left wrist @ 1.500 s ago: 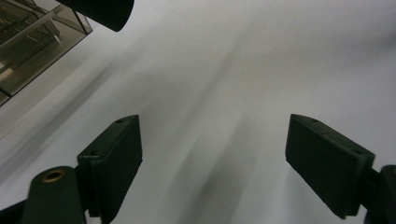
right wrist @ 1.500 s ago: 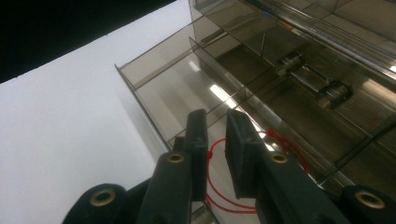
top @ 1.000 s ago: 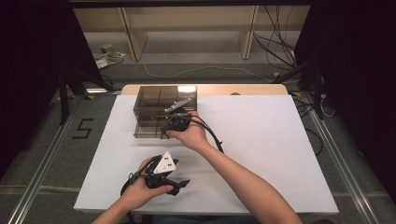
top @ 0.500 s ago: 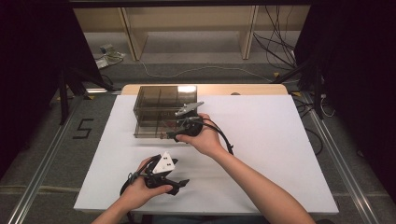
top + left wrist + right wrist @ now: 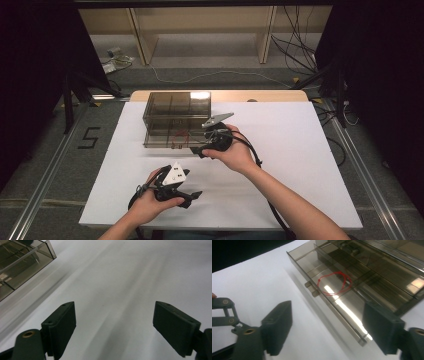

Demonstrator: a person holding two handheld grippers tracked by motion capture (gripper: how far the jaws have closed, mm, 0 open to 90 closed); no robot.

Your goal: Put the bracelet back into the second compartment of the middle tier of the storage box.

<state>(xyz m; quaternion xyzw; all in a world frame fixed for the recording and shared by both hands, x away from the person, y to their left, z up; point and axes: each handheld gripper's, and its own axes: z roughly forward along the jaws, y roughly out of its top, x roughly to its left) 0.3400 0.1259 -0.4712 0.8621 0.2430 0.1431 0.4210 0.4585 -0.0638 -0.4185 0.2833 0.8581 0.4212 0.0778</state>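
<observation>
- Smoky brown clear plastic forms the drawer box (image 5: 177, 120), which sits at the far left part of the white table (image 5: 300, 150), in the same spot as a second ago.
- Since then the right gripper (image 5: 202, 149) has drawn back from the box front toward the near right; its jaws have just been opening and now stand wide with nothing between them.
- Left gripper (image 5: 192, 197) has stayed low near the table's front edge, jaws spread wide and empty.
- Bottom drawer (image 5: 329, 293) is pulled out, with two small knobs on its front and a red string loop (image 5: 334, 282) lying inside.
</observation>
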